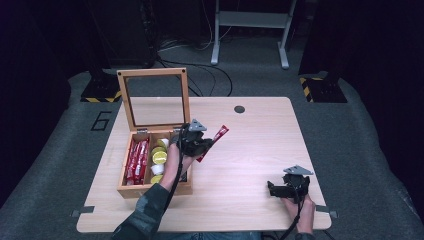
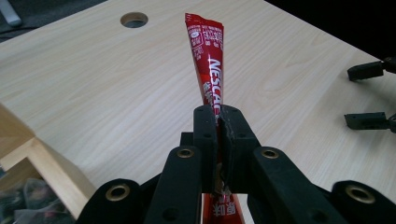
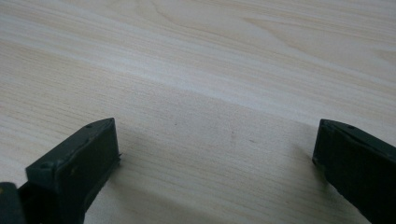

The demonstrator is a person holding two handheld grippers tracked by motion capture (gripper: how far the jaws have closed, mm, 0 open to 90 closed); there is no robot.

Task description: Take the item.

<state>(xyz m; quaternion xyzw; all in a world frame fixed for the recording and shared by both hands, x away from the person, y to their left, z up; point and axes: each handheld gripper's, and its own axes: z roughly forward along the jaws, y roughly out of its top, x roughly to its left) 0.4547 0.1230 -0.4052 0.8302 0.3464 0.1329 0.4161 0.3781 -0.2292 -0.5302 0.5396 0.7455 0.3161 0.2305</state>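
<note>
I read every place off the wooden box (image 1: 155,187), which stands open near the left edge of the table (image 1: 250,150) with its glass lid upright at the back.

My left gripper (image 1: 206,145) hangs just off the box's right wall, over bare tabletop. Its jaws are pressed together on a red coffee stick sachet (image 1: 214,142). In the left gripper view the sachet (image 2: 210,65) rises straight out from between the fingertips (image 2: 205,135), clamped near its lower end; a short tail pokes out below the pads, and the long printed part stands free above them, leaning away from the box toward the round cable hole (image 2: 134,19) in the tabletop.

Inside the box I see more red sachets (image 1: 136,160) in the left compartment and small yellow-lidded cups (image 1: 159,157) in the next one. My forearm crosses the box's right-hand part, so what lies under it I cannot tell.

My right gripper (image 1: 272,189) sits well away from the box, near the table's front right corner. Its jaws stand wide apart with only wood grain between them in the right gripper view (image 3: 215,154).

From the box's right wall across to the right gripper the tabletop is open, and likewise back to the cable hole. The table's far edge lies beyond that hole.
</note>
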